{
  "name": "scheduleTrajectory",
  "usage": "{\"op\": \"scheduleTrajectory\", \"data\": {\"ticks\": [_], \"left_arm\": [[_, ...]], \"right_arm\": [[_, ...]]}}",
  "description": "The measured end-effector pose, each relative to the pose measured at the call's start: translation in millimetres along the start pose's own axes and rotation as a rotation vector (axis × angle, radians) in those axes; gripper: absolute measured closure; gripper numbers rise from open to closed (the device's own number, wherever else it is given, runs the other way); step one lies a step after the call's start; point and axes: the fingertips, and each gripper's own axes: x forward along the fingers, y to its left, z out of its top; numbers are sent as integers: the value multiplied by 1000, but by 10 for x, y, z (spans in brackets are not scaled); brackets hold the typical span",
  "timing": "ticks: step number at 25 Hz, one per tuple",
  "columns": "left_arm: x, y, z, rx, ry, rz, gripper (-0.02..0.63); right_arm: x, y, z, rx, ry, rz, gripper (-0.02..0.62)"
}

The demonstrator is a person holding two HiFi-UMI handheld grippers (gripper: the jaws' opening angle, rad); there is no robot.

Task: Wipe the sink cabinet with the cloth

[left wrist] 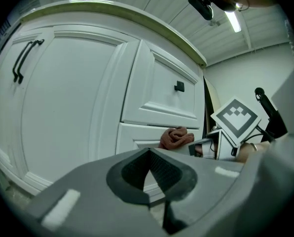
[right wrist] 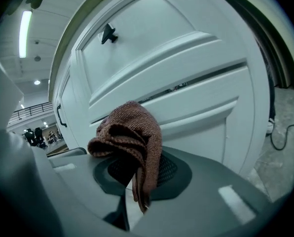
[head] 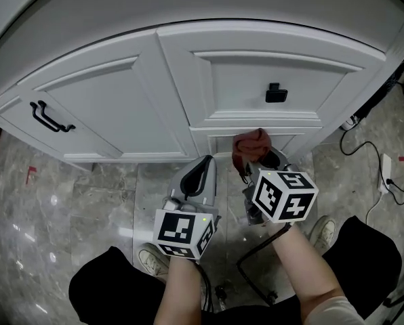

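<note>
Right gripper (right wrist: 137, 174) clamps bunched cloth (right wrist: 132, 132) at its jaw tips; sink cabinet (right wrist: 186, 68) drawer front lies straight ahead, close. Left gripper (left wrist: 149, 169) closed, empty, slightly farther back.

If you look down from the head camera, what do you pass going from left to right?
black bar handle → left gripper → cloth → white power strip on the floor
</note>
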Motion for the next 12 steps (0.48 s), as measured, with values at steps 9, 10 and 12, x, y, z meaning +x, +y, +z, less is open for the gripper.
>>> {"op": "scheduleTrajectory", "data": {"ticks": [9, 10, 12], "left_arm": [[144, -282, -72, 9, 15, -47, 606], [157, -304, -87, 9, 19, -50, 606], [180, -348, -111, 9, 24, -56, 606]], "right_arm": [[-227, -255, 158, -44, -38, -57, 511], [-257, -287, 181, -45, -42, -60, 511], [-325, -375, 218, -42, -46, -75, 511]]}}
